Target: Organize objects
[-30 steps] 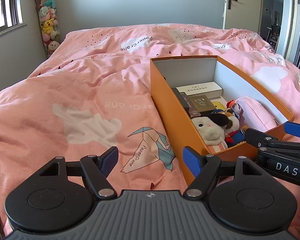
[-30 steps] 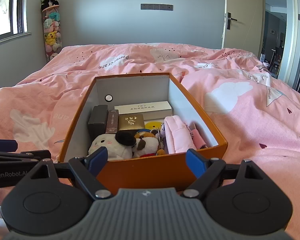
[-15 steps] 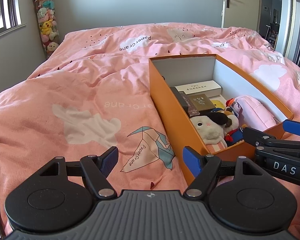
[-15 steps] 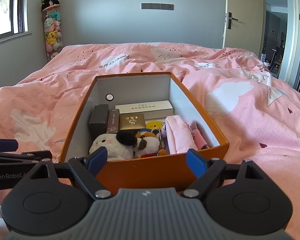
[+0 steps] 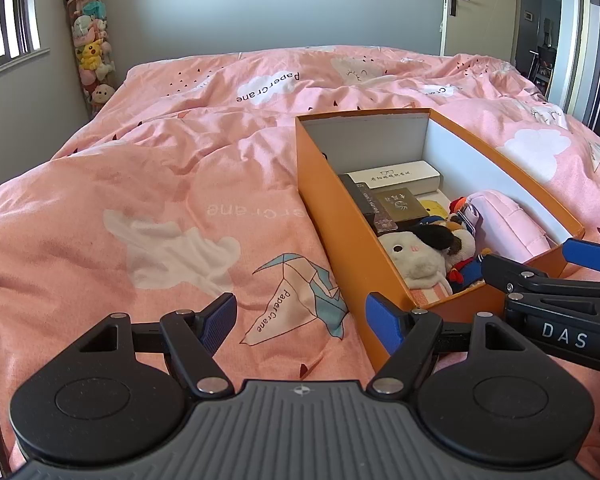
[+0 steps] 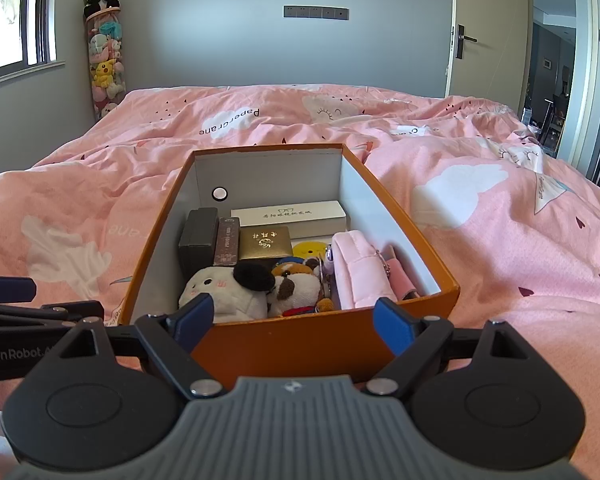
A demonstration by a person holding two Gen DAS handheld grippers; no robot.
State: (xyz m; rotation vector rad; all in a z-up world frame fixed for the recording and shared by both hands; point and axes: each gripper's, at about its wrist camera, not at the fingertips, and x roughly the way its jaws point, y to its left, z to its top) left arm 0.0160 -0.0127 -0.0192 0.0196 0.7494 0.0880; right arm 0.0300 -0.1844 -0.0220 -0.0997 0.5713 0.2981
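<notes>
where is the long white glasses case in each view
Left wrist: the white glasses case lies right of centre, across the far end of the orange box.
Right wrist: the case sits at centre, again at the far end of the box.
Shared landmark: the gold box just in front of it.

Orange box (image 6: 300, 344), white inside, on pink cloud-printed duvet (image 6: 500, 248).

Bright daylight from the window (image 6: 16, 20) at left, soft shadows in the duvet (image 5: 160, 184) folds, box (image 6: 296, 344) interior partly shaded, both views sharp, strong fisheye bending at edges, dark vignette corners.
</notes>
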